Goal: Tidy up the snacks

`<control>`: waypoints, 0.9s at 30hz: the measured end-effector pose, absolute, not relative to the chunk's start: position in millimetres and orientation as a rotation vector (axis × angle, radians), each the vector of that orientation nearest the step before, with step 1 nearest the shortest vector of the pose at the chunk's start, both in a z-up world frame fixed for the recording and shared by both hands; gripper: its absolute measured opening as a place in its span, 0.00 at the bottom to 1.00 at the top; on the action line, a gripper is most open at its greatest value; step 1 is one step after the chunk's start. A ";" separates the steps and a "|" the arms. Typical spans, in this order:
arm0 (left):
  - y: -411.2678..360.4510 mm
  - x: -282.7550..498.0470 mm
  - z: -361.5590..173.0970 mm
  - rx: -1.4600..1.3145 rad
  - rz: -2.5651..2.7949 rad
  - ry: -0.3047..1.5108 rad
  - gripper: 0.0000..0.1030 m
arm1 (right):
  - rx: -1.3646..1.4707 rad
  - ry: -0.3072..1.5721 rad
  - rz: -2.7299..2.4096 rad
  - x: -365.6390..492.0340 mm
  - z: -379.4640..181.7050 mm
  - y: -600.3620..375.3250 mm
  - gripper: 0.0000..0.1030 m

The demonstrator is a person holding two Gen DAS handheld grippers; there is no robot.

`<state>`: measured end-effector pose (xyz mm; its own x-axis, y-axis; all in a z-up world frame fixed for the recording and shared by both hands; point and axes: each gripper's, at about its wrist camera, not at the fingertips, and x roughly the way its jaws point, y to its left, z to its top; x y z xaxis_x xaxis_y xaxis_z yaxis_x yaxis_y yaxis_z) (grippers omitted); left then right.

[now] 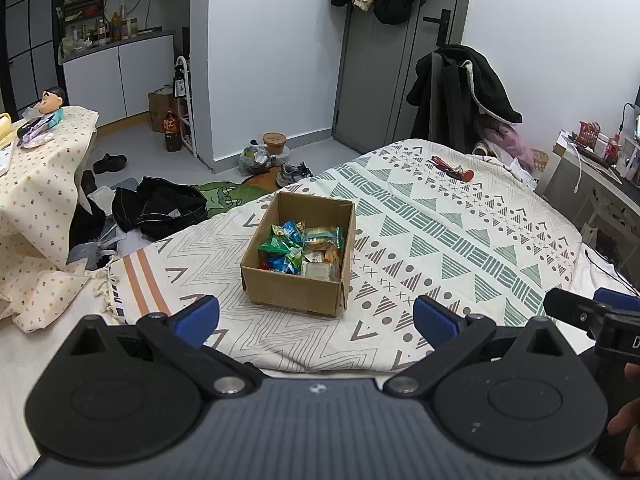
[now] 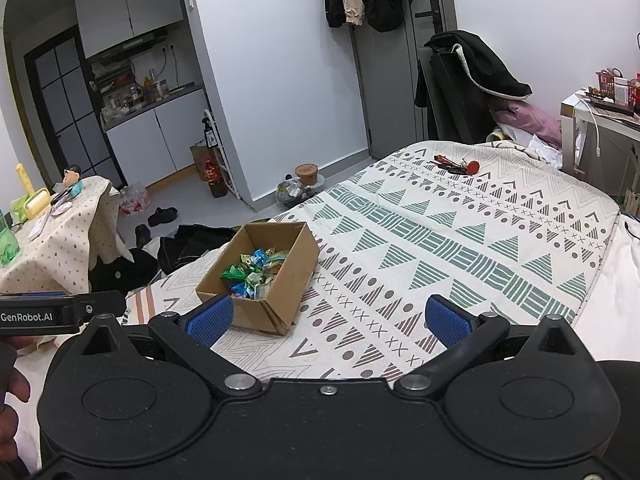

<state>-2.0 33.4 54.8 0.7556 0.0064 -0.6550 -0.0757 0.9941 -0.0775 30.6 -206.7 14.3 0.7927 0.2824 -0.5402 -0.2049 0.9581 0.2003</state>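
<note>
Bed fills the middle of both views, covered by a cream blanket patterned with teal and brown triangles, dots and zigzags.

Side surface at far left, draped in a dotted cloth; a small figurine sits on it. Dark clothing lies heaped on the floor between that surface and the bed.

Cardboard box, open-topped, sits on the blanket toward the bed's left edge. Inside it: snacks, a loose pile of green, blue and clear wrapped packets, all within the box walls. None visible on the blanket around it.

Small red and dark items lie on the far part of the blanket, well apart from the box; too small to identify.

Left gripper: jaws spread wide, blue pads empty, hovering above the blanket just short of the box.

Right gripper: jaws likewise spread wide, nothing between them, the box just beyond its left pad.
</note>
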 end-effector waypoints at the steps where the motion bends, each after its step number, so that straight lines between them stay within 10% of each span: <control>1: 34.0 -2.1 54.9 -0.101 0.045 0.713 0.99 | 0.132 0.602 0.263 30.5 14.9 -206.9 1.00; 27: 33.3 3.7 54.6 -0.092 0.035 0.719 0.99 | 0.119 0.609 0.246 32.3 18.7 -209.9 1.00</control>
<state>3.7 33.3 54.6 0.7520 0.0000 -0.6592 -0.0633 0.9954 -0.0723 32.3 -209.9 18.7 0.7923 0.2629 -0.5506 -0.1927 0.9641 0.1829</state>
